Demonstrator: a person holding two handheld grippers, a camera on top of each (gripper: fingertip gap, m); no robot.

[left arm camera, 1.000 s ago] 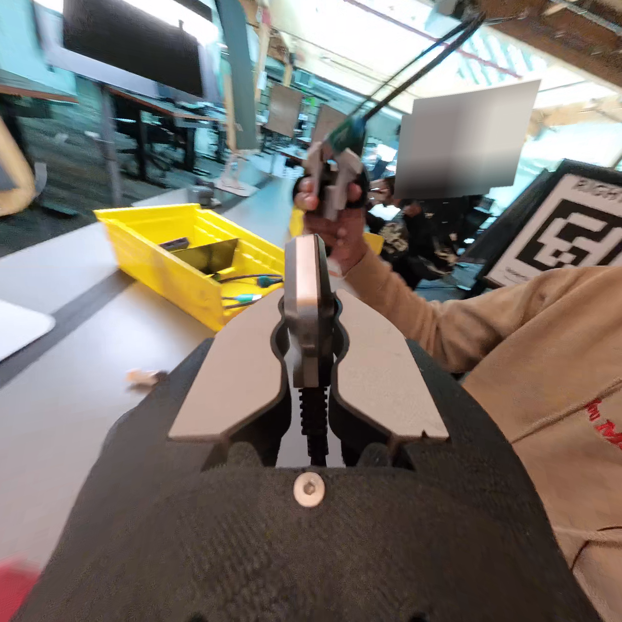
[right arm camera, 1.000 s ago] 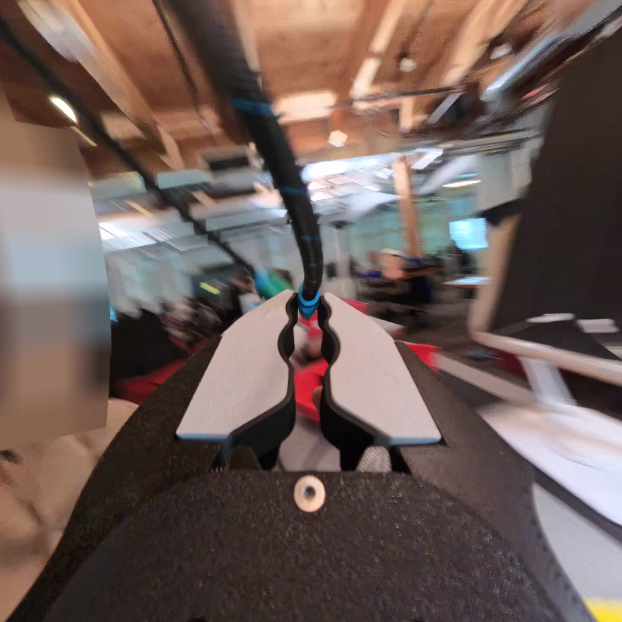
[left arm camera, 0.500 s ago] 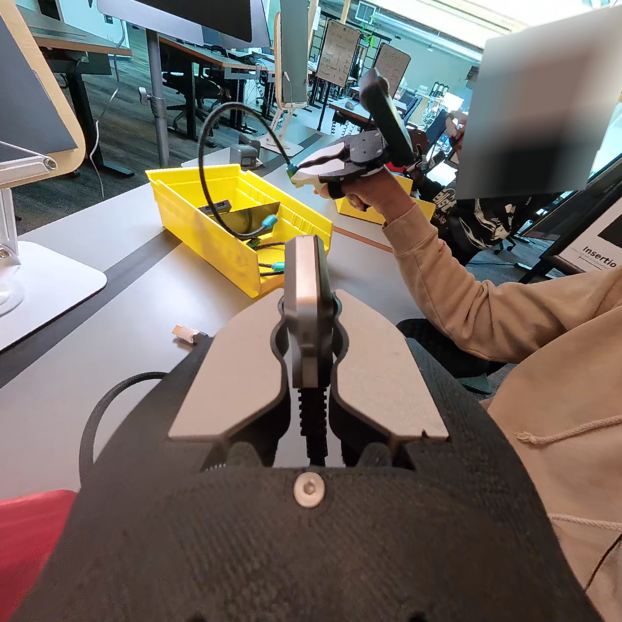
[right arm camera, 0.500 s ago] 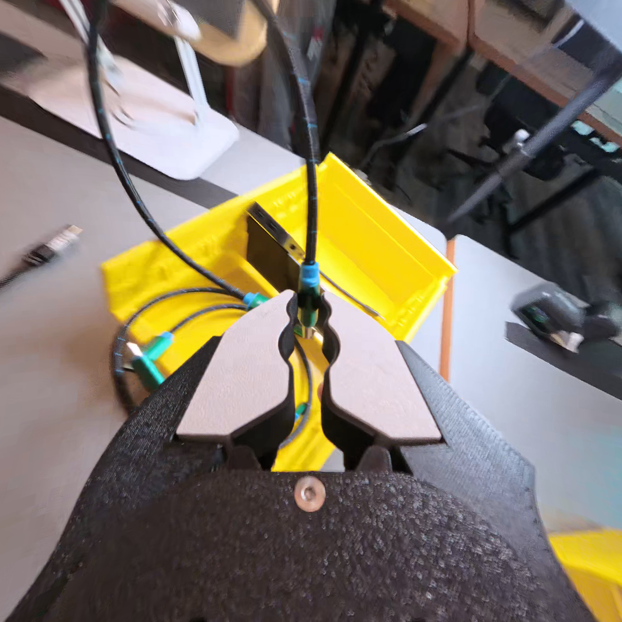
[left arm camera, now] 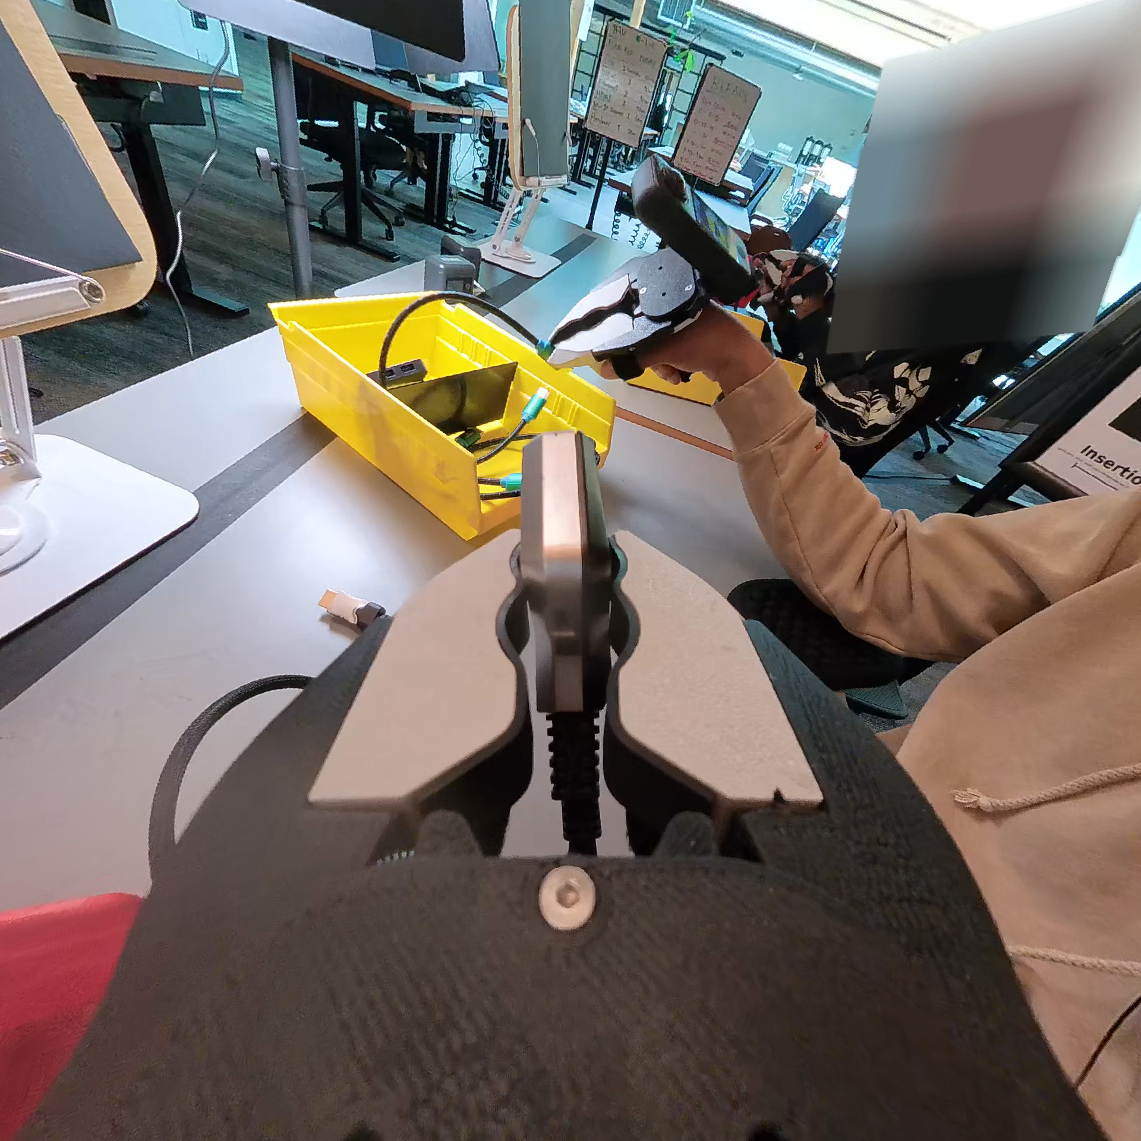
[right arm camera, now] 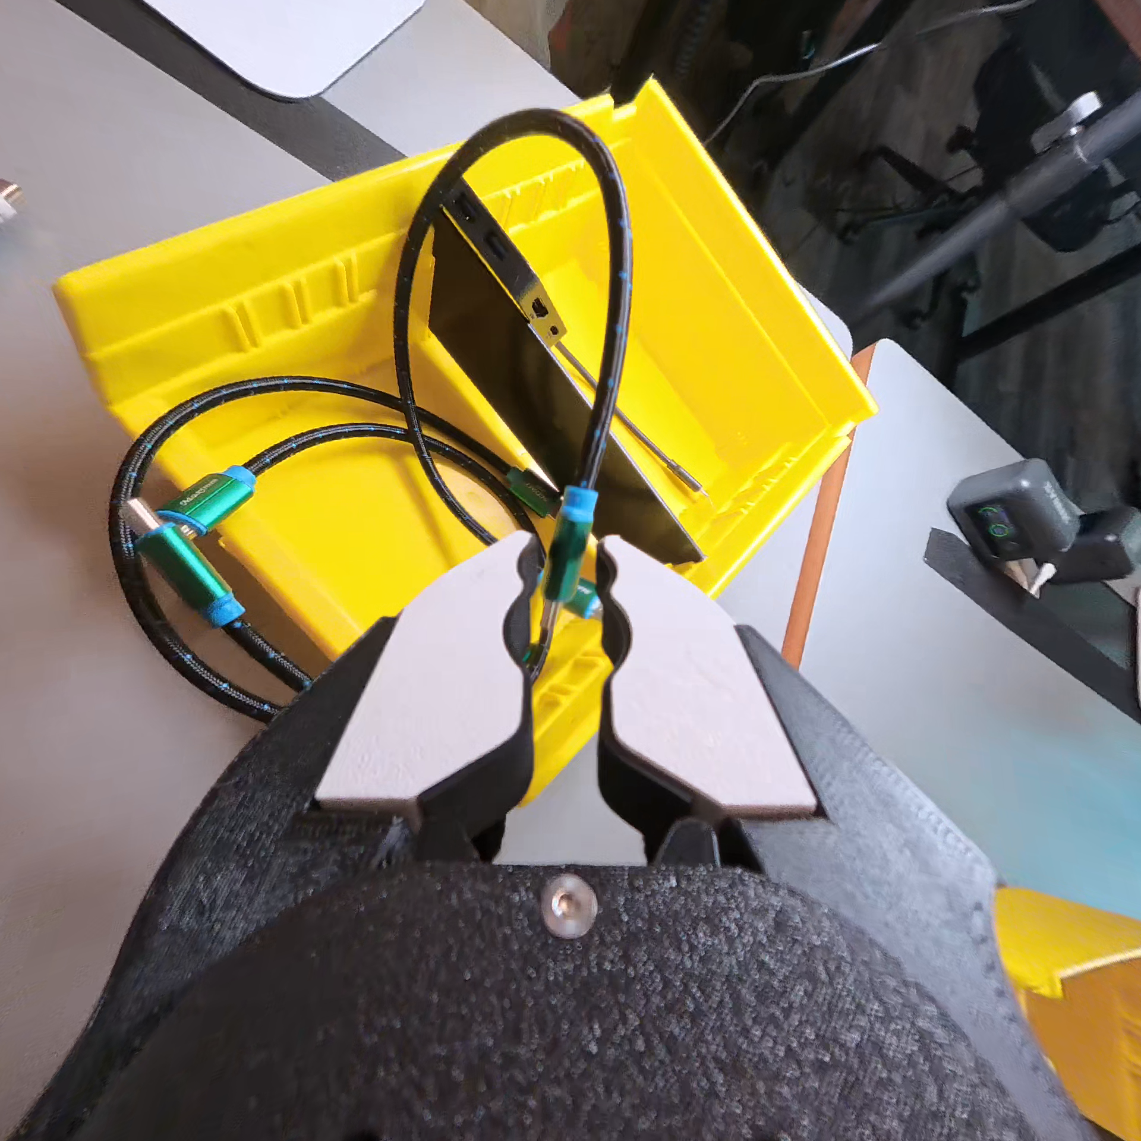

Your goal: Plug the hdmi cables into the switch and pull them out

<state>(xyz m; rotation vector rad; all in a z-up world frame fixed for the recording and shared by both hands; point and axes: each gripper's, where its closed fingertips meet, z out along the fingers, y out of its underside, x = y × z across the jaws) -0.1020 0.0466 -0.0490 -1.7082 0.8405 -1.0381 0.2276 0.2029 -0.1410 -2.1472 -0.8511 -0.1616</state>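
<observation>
My left gripper (left arm camera: pixel 565 549) is shut on a grey metal switch (left arm camera: pixel 555 555) held on edge above the grey table, with a ribbed black cable running back between the jaws. My right gripper (right arm camera: pixel 567 546) is shut on the green, blue-collared plug (right arm camera: pixel 571 543) of a black braided hdmi cable (right arm camera: pixel 611 204) that loops up over the yellow bin (right arm camera: pixel 259 290). It also shows in the left wrist view (left arm camera: pixel 559 349), held in a hand above that bin (left arm camera: pixel 383 432). A black box with ports (right arm camera: pixel 494 247) leans inside the bin.
Two more green plugs (right arm camera: pixel 204 494) hang over the bin's near rim. A loose plug (left arm camera: pixel 349 608) and a black cable loop (left arm camera: pixel 185 741) lie on the table. A white monitor base (left arm camera: pixel 92 525) is at left, and a second yellow bin (left arm camera: pixel 697 383) and a small camera (right arm camera: pixel 1012 512) are nearby. The left gripper's tips are roughly 40 cm from the right gripper's. The white monitor base (left arm camera: pixel 92 525) is about 40 cm from both grippers' fingertips.
My right gripper has swung down from pointing at the ceiling to just over the yellow bin, with the cable looping above it. My left gripper tilted down earlier and now holds still.
</observation>
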